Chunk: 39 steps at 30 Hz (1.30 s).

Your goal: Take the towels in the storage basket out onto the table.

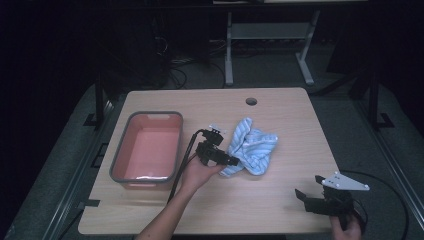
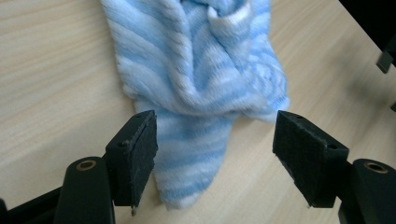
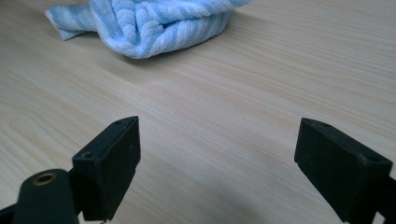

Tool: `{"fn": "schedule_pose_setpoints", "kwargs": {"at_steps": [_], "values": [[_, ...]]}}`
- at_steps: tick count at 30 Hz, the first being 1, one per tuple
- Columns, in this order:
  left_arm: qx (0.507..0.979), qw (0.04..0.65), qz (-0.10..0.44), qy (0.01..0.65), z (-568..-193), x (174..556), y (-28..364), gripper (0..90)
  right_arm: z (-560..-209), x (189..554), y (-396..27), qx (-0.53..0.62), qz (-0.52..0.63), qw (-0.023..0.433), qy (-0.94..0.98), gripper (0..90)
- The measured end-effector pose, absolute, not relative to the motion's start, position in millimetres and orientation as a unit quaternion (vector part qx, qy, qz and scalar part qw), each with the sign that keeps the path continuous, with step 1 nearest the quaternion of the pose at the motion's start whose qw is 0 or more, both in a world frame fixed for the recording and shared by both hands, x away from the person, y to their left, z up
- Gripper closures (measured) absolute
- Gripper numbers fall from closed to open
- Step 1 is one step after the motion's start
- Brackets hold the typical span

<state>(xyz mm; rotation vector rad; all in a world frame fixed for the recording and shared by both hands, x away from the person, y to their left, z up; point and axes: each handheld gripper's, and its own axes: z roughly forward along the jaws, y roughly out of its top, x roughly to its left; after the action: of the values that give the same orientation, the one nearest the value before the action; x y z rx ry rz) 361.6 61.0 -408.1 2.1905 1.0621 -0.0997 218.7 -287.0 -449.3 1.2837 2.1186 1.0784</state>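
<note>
With the crumpled blue-and-white striped terry towel at frame centre, the left gripper straddles its near corner, jaws released, while the right gripper idles released at lower right; closing shallowly may pinch 1 loose fold that slips free.

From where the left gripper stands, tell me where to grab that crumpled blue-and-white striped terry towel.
Grip the narrow tail of the blue-and-white striped terry towel nearest the left gripper. It already lies between the open jaws, thin enough to close on. Approach from the person's side.
</note>
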Motion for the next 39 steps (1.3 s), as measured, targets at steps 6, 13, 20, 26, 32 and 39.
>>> {"fn": "schedule_pose_setpoints", "kwargs": {"at_steps": [6, 13, 20, 26, 32, 39], "values": [[0.85, 0.347, -0.032, 0.396, -408.7, 348.6, 66.3, 30.3, -449.8, 218.8, -285.9, 0.463, 0.388, 0.219, 0.766, 13.8], [0.847, 0.357, -0.038, 0.391, -411.0, 337.1, 71.1, 30.3, -450.1, 218.7, -285.9, 0.465, 0.386, 0.218, 0.766, 13.8], [0.845, 0.365, -0.044, 0.389, -414.1, 327.7, 78.7, 30.3, -450.1, 218.8, -287.1, 0.466, 0.386, 0.219, 0.765, 13.8], [0.845, 0.368, -0.043, 0.386, -417.6, 319.2, 82.8, 30.3, -450.4, 219.0, -287.2, 0.466, 0.385, 0.22, 0.766, 13.8], [0.845, 0.37, -0.048, 0.382, -422.0, 310.8, 85.5, 30.3, -451.3, 218.7, -286.1, 0.467, 0.382, 0.218, 0.767, 13.8], [0.844, 0.376, -0.055, 0.377, -428.0, 301.1, 86.7, 30.3, -451.7, 218.7, -286.0, 0.467, 0.381, 0.219, 0.768, 13.8]]}}
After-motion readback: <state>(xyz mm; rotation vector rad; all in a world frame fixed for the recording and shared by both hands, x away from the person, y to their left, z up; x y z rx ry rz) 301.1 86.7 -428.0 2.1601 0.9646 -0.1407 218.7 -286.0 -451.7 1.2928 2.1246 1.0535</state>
